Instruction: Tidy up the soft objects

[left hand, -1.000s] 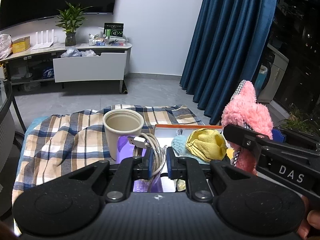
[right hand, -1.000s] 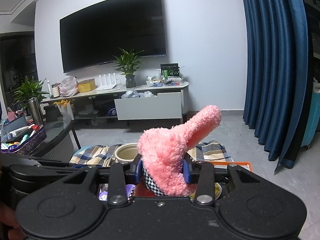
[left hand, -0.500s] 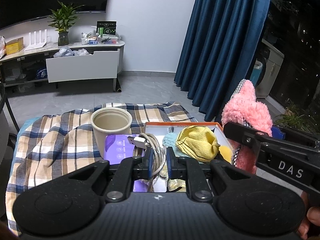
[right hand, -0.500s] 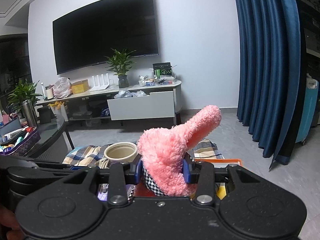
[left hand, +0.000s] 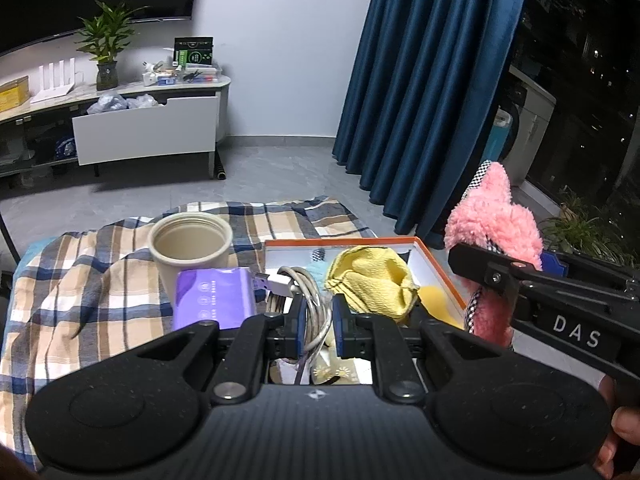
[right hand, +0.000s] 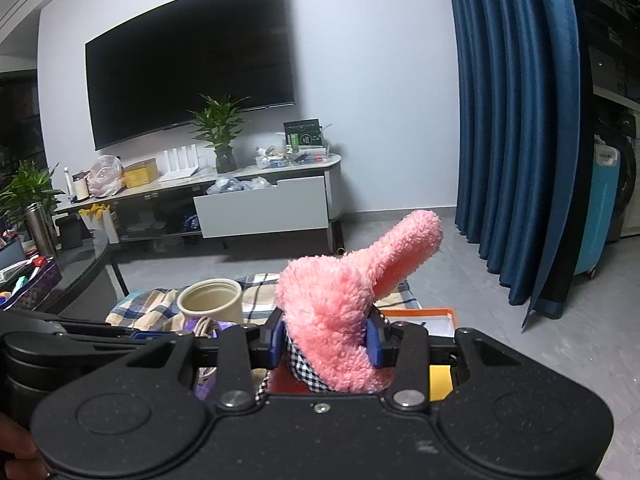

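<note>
Beige cup (left hand: 190,254) beside purple packet (left hand: 214,298)

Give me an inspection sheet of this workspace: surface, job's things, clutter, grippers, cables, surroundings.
Surface: plaid cloth, rumpled, covering the work area.
Job's things: pink plush slipper held up in the air; yellow cloth lying crumpled in the orange-rimmed box.
Clutter: beige cup upright and empty; purple pack in front of it.
Grippers: left hand-held gripper shut on the white USB cable; right hand-held gripper shut on the pink plush slipper.
Cables: white USB cable coiled, its plug pointing towards the purple pack.
Surroundings: blue curtain, wall television, TV cabinet with its drawer open.
</note>
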Demonstrator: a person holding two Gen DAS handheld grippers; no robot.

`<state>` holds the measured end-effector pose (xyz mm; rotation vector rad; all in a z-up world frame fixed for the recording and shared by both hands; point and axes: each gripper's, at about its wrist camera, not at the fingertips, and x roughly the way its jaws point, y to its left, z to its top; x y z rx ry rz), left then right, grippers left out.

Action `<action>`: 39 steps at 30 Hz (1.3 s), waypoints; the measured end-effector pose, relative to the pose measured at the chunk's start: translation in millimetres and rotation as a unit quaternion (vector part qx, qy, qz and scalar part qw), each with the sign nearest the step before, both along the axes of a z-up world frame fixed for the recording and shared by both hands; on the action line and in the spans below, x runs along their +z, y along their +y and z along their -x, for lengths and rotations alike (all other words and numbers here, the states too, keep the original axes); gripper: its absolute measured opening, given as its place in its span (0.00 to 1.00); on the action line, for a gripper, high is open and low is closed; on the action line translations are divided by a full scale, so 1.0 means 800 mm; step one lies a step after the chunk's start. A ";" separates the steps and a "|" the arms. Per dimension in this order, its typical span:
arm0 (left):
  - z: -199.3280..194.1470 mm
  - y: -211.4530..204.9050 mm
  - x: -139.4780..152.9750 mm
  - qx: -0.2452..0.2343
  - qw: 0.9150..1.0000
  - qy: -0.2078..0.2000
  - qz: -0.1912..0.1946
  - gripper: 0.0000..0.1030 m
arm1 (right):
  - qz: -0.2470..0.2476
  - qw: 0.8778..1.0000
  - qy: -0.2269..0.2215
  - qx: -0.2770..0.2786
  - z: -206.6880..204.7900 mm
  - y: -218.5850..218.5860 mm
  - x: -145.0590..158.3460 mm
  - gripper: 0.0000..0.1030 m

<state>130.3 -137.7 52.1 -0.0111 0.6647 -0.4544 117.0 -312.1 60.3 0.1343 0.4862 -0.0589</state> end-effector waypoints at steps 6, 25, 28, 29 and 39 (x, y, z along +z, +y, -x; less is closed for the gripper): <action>-0.003 -0.012 -0.004 -0.009 1.000 0.005 -0.002 0.16 | -0.002 1.000 0.006 -0.011 0.002 -0.015 -0.007 0.46; -0.011 -0.044 -0.019 -0.034 0.999 0.019 -0.010 0.16 | -0.005 0.999 0.028 -0.032 -0.008 -0.046 -0.024 0.46; -0.011 -0.048 -0.022 -0.034 0.999 0.020 -0.013 0.16 | -0.005 0.999 0.032 -0.033 -0.012 -0.048 -0.026 0.47; -0.012 -0.049 -0.023 -0.035 0.999 0.022 -0.013 0.16 | -0.005 0.999 0.033 -0.033 -0.014 -0.049 -0.027 0.47; -0.018 -0.056 -0.029 -0.039 0.999 0.029 -0.016 0.16 | 0.000 0.998 0.049 -0.033 -0.036 -0.058 -0.039 0.49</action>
